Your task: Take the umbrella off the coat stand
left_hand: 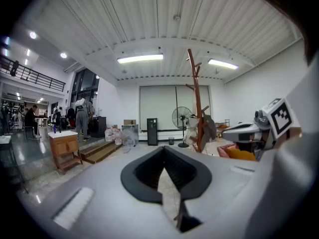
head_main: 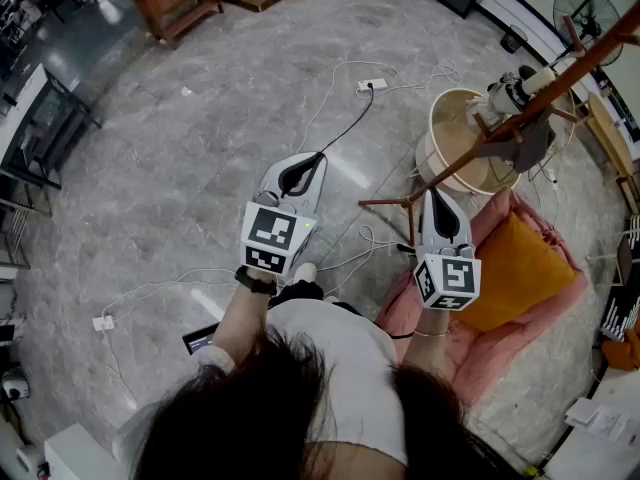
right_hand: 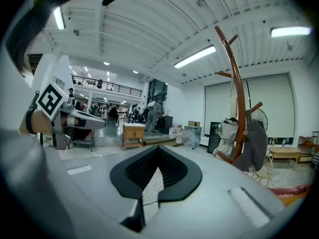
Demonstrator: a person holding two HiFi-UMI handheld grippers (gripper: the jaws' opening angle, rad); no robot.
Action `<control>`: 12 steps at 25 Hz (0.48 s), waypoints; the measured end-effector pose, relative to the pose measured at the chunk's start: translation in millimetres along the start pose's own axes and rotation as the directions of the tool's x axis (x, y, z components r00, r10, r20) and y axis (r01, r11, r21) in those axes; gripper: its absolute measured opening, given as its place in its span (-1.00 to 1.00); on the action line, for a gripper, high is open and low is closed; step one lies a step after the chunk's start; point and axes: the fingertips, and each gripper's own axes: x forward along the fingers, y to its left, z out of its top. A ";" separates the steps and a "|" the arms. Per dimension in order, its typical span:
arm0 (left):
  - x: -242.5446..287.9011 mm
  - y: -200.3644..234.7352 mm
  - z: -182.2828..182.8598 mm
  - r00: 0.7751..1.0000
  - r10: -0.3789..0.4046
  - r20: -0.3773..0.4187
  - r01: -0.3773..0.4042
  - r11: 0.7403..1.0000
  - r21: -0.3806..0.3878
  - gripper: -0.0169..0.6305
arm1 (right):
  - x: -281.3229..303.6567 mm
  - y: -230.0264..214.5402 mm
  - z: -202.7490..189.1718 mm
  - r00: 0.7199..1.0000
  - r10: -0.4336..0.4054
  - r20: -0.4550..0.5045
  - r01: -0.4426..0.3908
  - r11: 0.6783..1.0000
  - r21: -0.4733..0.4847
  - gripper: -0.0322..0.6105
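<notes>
Wooden coat stand [right_hand: 241, 116] stood upright ahead, to the R. L gripper [head_main: 320, 156] and R gripper [head_main: 433, 194] were held about level, well short of it, both clenched w/ nothing between jaws. Umbrella [right_hand: 227, 131], apparently the pale folded bundle, hung on the stand just beside a grey cloth item [right_hand: 255, 143].
</notes>
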 end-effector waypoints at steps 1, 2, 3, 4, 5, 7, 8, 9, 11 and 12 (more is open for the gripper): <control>2.9 2.3 -0.6 1.000 0.000 -0.001 0.000 1.000 0.000 -0.77 | 4.1 -1.1 -0.6 1.000 -0.001 0.001 0.001 1.000 0.010 -0.89; 5.5 4.7 -1.4 1.000 0.001 -0.001 -0.001 1.000 0.000 -0.77 | 7.9 -2.2 -1.3 1.000 -0.003 0.002 0.003 1.000 0.021 -0.89; 7.7 7.2 -2.4 1.000 0.001 -0.002 -0.001 1.000 -0.002 -0.77 | 11.4 -3.2 -2.2 1.000 -0.005 0.002 0.005 0.999 0.032 -0.89; 9.4 9.9 -3.6 1.000 0.001 -0.004 -0.001 1.000 -0.004 -0.77 | 14.4 -4.0 -3.2 1.000 -0.008 0.000 0.008 0.999 0.042 -0.89; 10.6 13.3 -4.9 1.000 0.001 -0.006 -0.001 1.000 -0.007 -0.77 | 17.3 -4.7 -4.0 1.000 -0.011 -0.001 0.011 0.999 0.052 -0.89; 12.6 22.8 -7.0 1.000 0.002 -0.008 -0.002 1.000 -0.009 -0.77 | 24.1 -4.6 -4.2 1.000 -0.019 -0.003 0.019 0.998 0.066 -0.89; 13.7 28.5 -7.8 1.000 0.004 -0.009 -0.004 1.000 -0.010 -0.77 | 28.3 -3.9 -3.7 1.000 -0.020 -0.002 0.020 0.997 0.072 -0.89; 15.1 34.2 -8.4 1.000 0.004 -0.009 -0.005 1.000 -0.012 -0.77 | 32.7 -2.7 -2.9 1.000 -0.019 0.000 0.019 0.997 0.078 -0.89; 18.5 44.7 -9.5 1.000 0.004 -0.009 -0.004 1.000 -0.015 -0.77 | 42.2 1.3 -0.7 1.000 -0.011 0.004 0.011 0.996 0.087 -0.89; 20.3 49.7 -9.7 1.000 0.003 -0.008 -0.003 1.000 -0.016 -0.77 | 47.4 3.7 0.8 1.000 -0.006 0.007 0.005 0.996 0.090 -0.89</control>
